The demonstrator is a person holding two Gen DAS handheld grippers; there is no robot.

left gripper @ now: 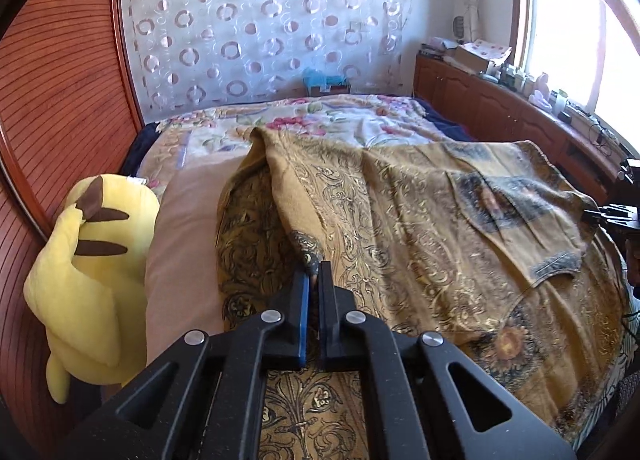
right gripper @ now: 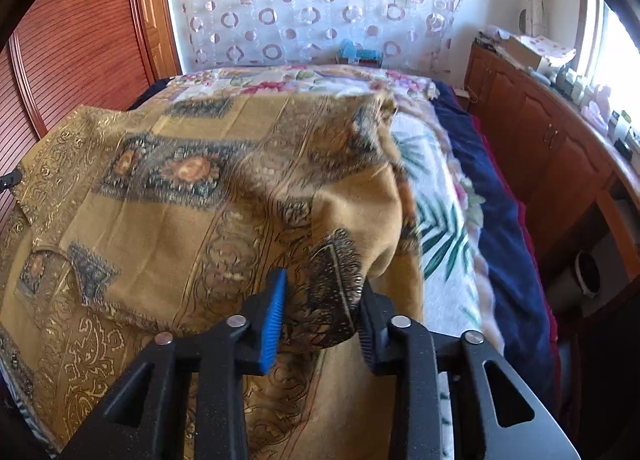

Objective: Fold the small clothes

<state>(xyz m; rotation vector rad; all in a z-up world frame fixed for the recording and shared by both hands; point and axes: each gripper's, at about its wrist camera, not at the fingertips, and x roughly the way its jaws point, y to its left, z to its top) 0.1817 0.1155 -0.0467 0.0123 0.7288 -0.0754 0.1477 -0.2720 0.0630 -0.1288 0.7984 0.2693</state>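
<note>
A mustard-gold patterned garment (left gripper: 400, 212) lies spread on the bed, with its far edge folded over toward me. My left gripper (left gripper: 314, 272) is shut on a dark-trimmed corner of the garment at its left side. In the right wrist view the same garment (right gripper: 192, 188) is draped and lifted. My right gripper (right gripper: 324, 292) has its jaws apart, with a dark-patterned fold of the garment hanging between the blue pads (right gripper: 276, 316). The right gripper's tip also shows at the left wrist view's right edge (left gripper: 612, 216).
A yellow plush toy (left gripper: 88, 272) lies at the bed's left beside a pink sheet (left gripper: 184, 244). A floral blanket (left gripper: 320, 120) covers the far bed. Wooden cabinets (right gripper: 540, 132) with clutter run along the right under a window. A wooden wardrobe (left gripper: 60, 100) stands left.
</note>
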